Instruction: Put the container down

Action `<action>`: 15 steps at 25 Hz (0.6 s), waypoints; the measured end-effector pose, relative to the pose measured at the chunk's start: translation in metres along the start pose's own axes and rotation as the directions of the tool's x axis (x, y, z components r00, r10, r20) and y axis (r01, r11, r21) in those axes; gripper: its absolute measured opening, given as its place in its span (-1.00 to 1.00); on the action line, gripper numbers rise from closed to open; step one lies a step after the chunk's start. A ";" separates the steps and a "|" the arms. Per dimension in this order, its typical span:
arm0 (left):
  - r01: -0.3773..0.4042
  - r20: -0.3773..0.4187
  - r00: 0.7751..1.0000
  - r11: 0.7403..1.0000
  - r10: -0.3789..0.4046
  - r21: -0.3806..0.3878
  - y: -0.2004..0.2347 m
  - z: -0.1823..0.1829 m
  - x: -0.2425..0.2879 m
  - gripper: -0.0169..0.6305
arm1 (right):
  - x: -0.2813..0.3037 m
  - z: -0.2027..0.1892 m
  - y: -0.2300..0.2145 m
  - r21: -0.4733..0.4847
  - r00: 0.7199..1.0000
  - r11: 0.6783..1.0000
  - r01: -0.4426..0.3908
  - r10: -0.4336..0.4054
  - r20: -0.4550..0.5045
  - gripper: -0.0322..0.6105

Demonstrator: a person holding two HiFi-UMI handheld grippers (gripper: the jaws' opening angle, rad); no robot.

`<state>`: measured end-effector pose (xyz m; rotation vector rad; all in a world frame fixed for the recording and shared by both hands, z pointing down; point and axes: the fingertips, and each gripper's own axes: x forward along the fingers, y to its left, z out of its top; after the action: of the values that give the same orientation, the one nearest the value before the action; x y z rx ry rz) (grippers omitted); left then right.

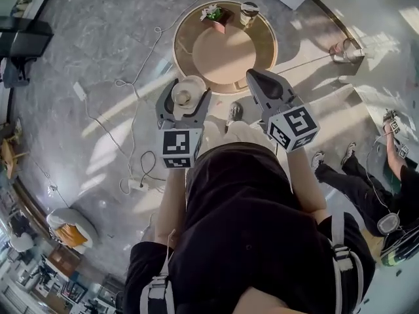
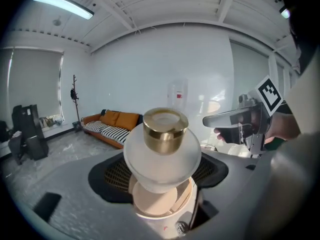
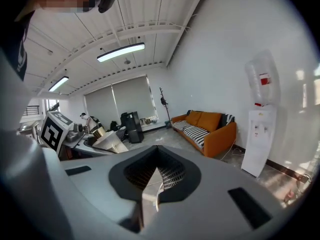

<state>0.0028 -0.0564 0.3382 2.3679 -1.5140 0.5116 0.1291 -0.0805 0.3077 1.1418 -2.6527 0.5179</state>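
Note:
The container point(image 1: 186, 94) is a white frosted jar with a gold cap point(image 2: 165, 129). My left gripper point(image 1: 187, 89) is shut on it and holds it in the air, tilted forward, at chest height. In the left gripper view the jar point(image 2: 162, 160) fills the space between the jaws. My right gripper point(image 1: 256, 78) is level with it on the right, shut and empty; its two jaws meet in a thin edge point(image 3: 150, 185). The round wooden table point(image 1: 255, 62) lies on the floor side ahead, beyond both grippers. From the right gripper view the jar point(image 3: 109, 141) shows at the left.
A small box with a plant point(image 1: 216, 17) and a cup point(image 1: 249, 12) stand at the table's far rim. Cables and a power strip point(image 1: 135, 184) trail over the grey floor at left. Another person point(image 1: 366, 176) sits at right. An orange sofa point(image 2: 109, 124) and a water dispenser point(image 3: 260, 134) line the wall.

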 end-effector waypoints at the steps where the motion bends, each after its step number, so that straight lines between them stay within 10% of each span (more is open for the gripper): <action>1: -0.011 -0.004 1.000 1.000 0.011 -0.011 -0.002 -0.004 0.002 0.12 | 0.004 -0.005 -0.001 -0.002 1.000 1.000 -0.022 0.022 -0.013 -0.89; 15: -0.024 -0.085 0.996 0.998 0.020 -0.051 0.007 -0.084 0.058 0.12 | 0.058 -0.084 -0.010 0.011 0.981 0.987 -0.160 0.160 -0.111 -0.89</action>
<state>0.0067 -0.0712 0.4395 2.2632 -1.4996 0.5634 0.1009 -0.0919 0.4062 0.8770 -2.6600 0.5947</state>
